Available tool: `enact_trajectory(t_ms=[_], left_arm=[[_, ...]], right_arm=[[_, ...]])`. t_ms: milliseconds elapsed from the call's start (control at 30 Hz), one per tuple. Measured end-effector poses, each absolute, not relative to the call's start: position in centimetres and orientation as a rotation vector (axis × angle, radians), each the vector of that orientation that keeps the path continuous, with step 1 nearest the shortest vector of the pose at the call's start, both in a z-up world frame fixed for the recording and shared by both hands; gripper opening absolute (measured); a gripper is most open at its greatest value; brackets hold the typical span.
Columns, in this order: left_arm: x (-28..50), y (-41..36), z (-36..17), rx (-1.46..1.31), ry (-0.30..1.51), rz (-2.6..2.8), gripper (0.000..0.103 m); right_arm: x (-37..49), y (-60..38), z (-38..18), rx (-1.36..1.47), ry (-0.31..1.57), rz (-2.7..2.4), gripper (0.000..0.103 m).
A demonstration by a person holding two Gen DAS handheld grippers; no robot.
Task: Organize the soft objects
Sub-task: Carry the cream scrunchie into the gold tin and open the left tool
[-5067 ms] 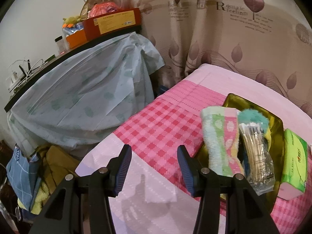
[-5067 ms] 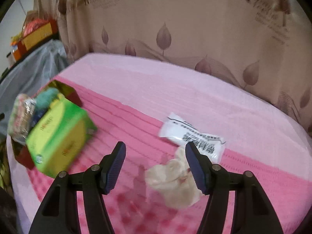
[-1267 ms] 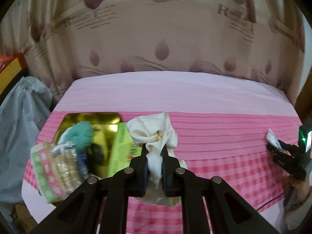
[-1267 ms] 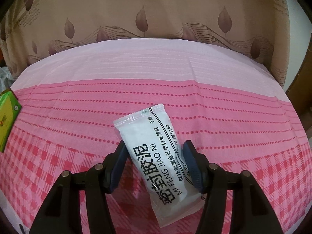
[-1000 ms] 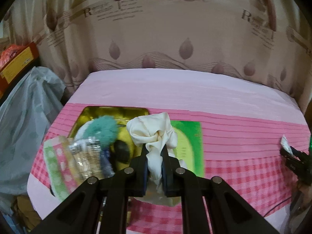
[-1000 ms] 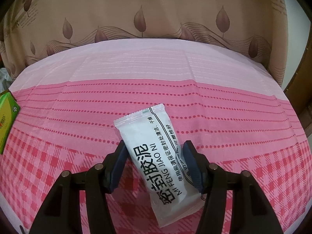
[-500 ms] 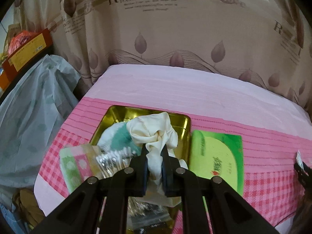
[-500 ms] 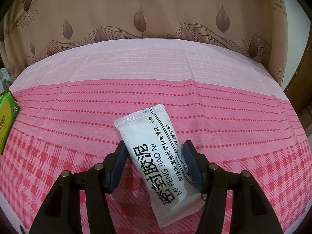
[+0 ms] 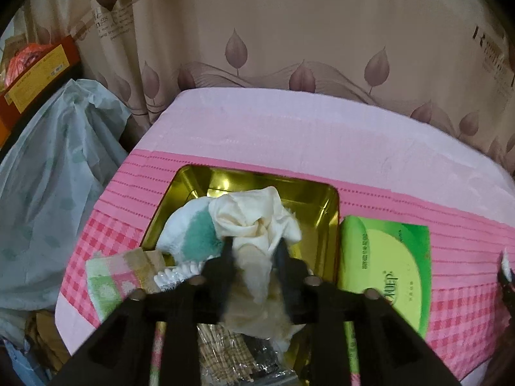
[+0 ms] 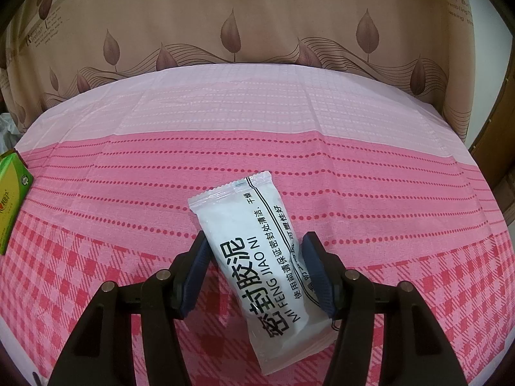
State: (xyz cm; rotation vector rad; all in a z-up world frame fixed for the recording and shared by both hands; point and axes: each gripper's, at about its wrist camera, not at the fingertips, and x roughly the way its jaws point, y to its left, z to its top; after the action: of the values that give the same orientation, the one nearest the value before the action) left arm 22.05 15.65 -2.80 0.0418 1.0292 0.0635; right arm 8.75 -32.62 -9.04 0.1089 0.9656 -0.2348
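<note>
My left gripper (image 9: 254, 251) hangs over the gold tin tray (image 9: 331, 225) with its jaws parted around a cream cloth (image 9: 254, 222), which sits loosely between them above the tray. The tray holds a teal and white fluffy item (image 9: 190, 228), a packet of sticks (image 9: 225, 353) and a striped towel (image 9: 109, 283) at its left edge. My right gripper (image 10: 254, 254) is closed on a white sealed packet with black Chinese print (image 10: 257, 254), held over the pink cloth-covered table (image 10: 225, 122).
A green tissue pack (image 9: 386, 267) lies right of the tray; its corner shows in the right wrist view (image 10: 13, 193). A pale blue plastic-covered pile (image 9: 54, 173) stands left of the table. A leaf-print curtain (image 9: 289, 32) hangs behind.
My left gripper has carried the cream cloth left and over the tray, and its jaws have now parted, loosening the cloth. My right gripper has held still with the white packet.
</note>
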Motion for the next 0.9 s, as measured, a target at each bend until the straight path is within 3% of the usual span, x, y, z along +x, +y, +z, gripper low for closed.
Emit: enact_trajectory(t_ms=[133,500,667,900], left_arm=[[22.1,15.4,-3.3,0.056,1.034,0.057,0.048],[18.6,16.0,-0.2,0.099,0.948,0.112,0.049],[14.7,16.6,0.9,0.134,0.896,0.136,0.049],[10.1,18.2,1.2,0.171,0.830,0.226,0.049]], right_arm=[[8.7,-32.6,-9.0,0.110,0.965,-0.234,0.055],[8.7,-32.5,-9.0,0.118,0.963,-0.230,0.055],[8.7,-31.9,-8.9,0.106,0.964,-0.219,0.047],[8.2,-30.2,-8.3,0.110,0.955,-0.202,0.043]])
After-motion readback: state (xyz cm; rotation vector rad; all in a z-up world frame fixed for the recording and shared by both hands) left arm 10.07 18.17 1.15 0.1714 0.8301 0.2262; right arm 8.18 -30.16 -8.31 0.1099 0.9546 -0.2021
